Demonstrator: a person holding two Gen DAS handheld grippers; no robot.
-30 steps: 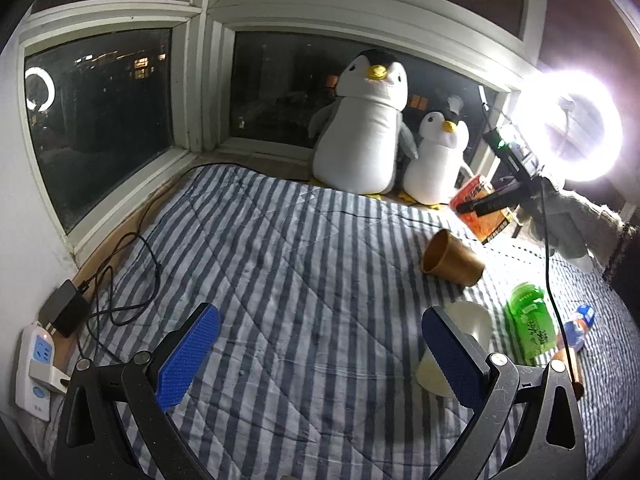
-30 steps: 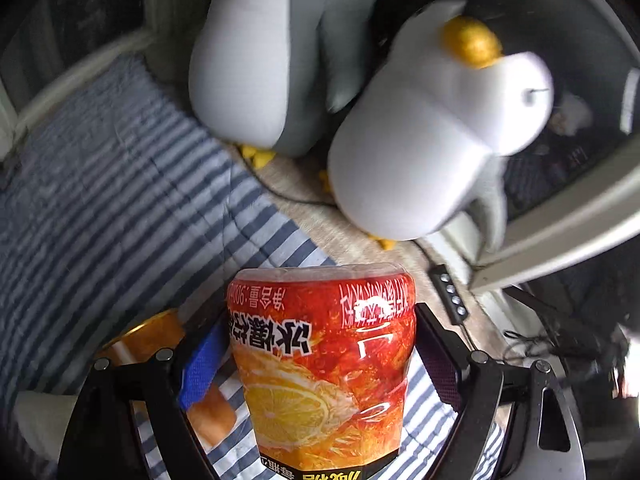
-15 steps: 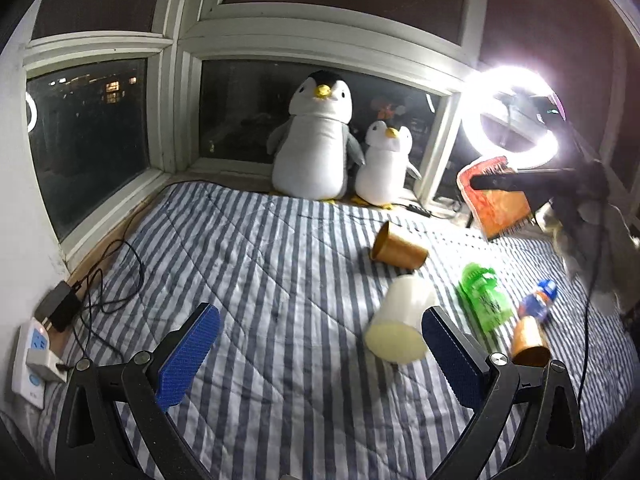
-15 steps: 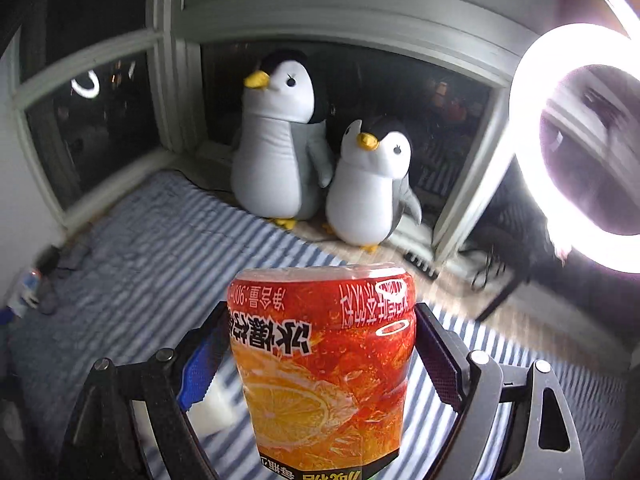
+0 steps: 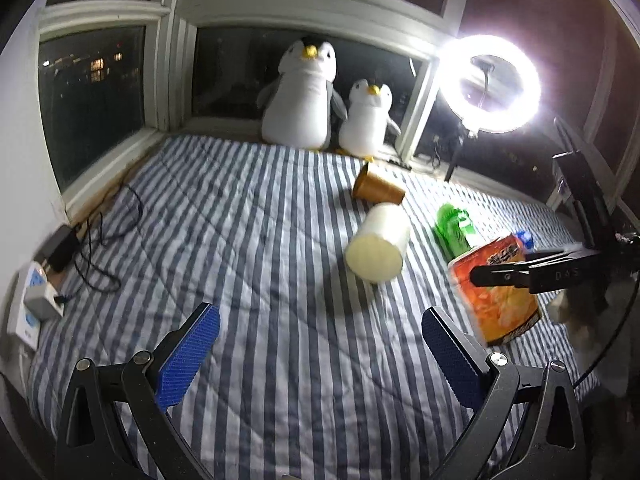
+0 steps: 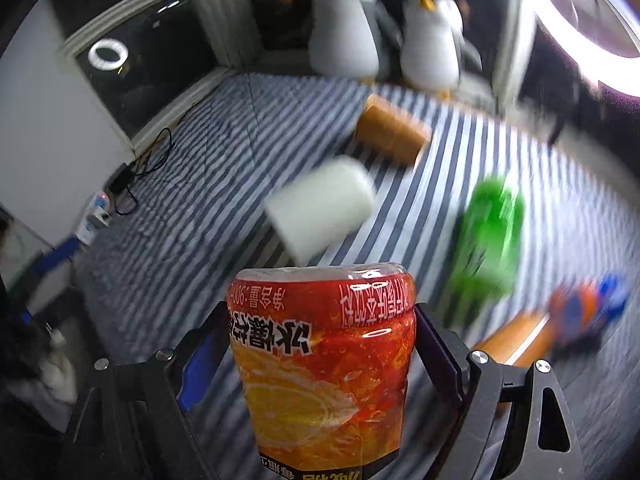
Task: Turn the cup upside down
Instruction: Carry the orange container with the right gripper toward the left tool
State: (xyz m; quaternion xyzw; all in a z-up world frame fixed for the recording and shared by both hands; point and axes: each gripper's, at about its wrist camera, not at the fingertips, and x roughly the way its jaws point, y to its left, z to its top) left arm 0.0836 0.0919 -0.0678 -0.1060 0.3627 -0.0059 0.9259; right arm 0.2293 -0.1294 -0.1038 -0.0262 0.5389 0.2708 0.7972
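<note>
My right gripper (image 6: 320,344) is shut on an orange-red printed cup (image 6: 320,360) whose label reads upside down. In the left wrist view the same cup (image 5: 500,292) hangs tilted just above the striped blanket (image 5: 240,240) at the right, held by the right gripper's black fingers (image 5: 504,276). My left gripper (image 5: 320,352) is open and empty, low over the blanket's near part.
A white cup (image 5: 378,248) and a brown paper cup (image 5: 376,190) lie on their sides mid-blanket. A green bottle (image 5: 454,226) and a blue-capped bottle (image 6: 588,312) lie to the right. Two penguin plushies (image 5: 304,96) and a ring light (image 5: 490,84) stand at the window. Cables and a charger (image 5: 44,280) lie at left.
The right gripper has swung down with the cup, from high near the ring light to low over the blanket's right side. The left gripper has pulled back a little and stays open.
</note>
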